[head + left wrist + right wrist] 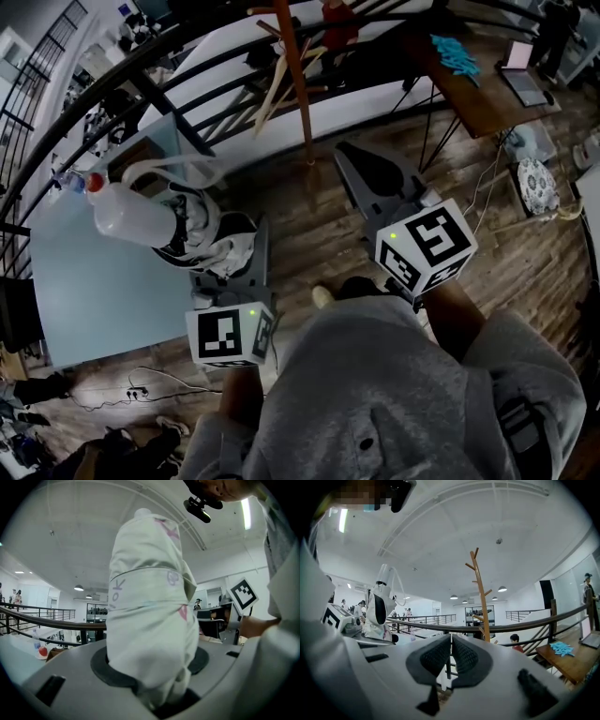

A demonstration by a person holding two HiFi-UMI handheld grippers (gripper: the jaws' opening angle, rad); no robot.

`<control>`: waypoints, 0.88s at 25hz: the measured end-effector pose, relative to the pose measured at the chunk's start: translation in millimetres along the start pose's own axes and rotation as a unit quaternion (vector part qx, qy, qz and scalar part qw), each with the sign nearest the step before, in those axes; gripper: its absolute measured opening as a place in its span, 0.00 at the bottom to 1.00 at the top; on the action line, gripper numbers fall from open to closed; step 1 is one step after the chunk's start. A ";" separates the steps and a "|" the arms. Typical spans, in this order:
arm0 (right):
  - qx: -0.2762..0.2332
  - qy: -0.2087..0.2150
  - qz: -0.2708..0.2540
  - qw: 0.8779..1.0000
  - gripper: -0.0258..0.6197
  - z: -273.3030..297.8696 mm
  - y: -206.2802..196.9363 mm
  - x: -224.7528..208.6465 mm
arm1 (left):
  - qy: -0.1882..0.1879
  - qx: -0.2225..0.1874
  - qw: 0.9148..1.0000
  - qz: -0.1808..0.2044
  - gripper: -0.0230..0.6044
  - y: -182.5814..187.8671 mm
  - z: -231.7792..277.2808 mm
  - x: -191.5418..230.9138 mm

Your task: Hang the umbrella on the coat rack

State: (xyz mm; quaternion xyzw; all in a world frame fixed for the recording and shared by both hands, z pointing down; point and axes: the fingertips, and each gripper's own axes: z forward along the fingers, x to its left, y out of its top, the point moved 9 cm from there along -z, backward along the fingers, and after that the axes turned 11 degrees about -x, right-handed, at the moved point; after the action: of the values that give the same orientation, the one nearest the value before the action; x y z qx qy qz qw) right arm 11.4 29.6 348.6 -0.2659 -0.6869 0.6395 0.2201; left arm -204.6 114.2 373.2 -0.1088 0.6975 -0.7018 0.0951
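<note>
The wooden floor [291,234] fills the head view, its near part hidden by the person's grey sleeves. A pale blue table [94,300] lies at the left, cut off by the frame edge. A dark curved railing [202,42] runs across the far side. One wooden coat rack [302,84] stands far and centre, before the railing. Its top is cut off in the head view, and its foot is hidden behind the jaws in the right gripper view [480,597].

One folded umbrella [183,225] is clamped between the jaws of the left gripper [228,270], over the table's right edge, well apart from the rack. It is white with dark and pink markings, bound by a band, and has a pale bulbous handle with a loop strap. Its lower end is hidden in the jaws.

The right gripper [451,641], near and right of the rack, holds nothing; only a thin slit shows between its pads.

One small bottle [70,183] stands on the table's far left.
</note>
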 end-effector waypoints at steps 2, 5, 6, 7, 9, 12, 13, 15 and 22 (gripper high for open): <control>0.001 -0.004 -0.004 1.000 0.08 -3.9 1.8 3.3 | -0.002 -0.013 1.000 0.001 0.42 0.8 -2.3 0.4; 0.000 -0.006 -0.019 1.000 0.08 -8.0 5.4 8.0 | -0.006 -0.024 1.000 -0.004 0.43 0.0 -4.7 0.8; -0.001 -0.005 -0.025 1.000 0.08 -9.2 6.3 9.8 | -0.009 -0.028 1.000 -0.005 0.43 -0.5 -5.9 0.7; -0.002 -0.004 -0.029 1.000 0.08 -10.0 7.2 11.3 | -0.011 -0.034 0.999 -0.005 0.43 -0.4 -6.7 0.5; -0.003 -0.002 -0.035 0.999 0.08 -10.4 8.8 14.1 | -0.012 -0.043 0.999 0.000 0.43 1.2 -7.7 -0.5; -0.004 0.001 -0.036 0.999 0.08 -7.8 10.3 15.0 | -0.010 -0.044 0.999 0.004 0.42 3.8 -7.6 -1.5; -0.006 0.002 -0.036 0.999 0.08 -5.8 11.1 13.1 | -0.008 -0.042 0.999 0.005 0.43 4.2 -5.8 -1.6; -0.009 0.007 -0.034 0.999 0.08 -1.0 11.5 7.1 | -0.006 -0.030 1.000 0.008 0.43 5.5 0.4 -2.2; -0.011 0.020 -0.026 0.999 0.08 11.4 6.2 2.6 | -0.003 -0.041 0.999 0.016 0.43 5.0 11.4 0.8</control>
State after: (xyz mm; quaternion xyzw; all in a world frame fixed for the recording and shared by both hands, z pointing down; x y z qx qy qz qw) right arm 2.6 22.9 341.3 -0.2633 -0.6958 0.6209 0.2471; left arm -202.2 103.0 368.2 -0.1032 0.7269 -0.6709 0.1040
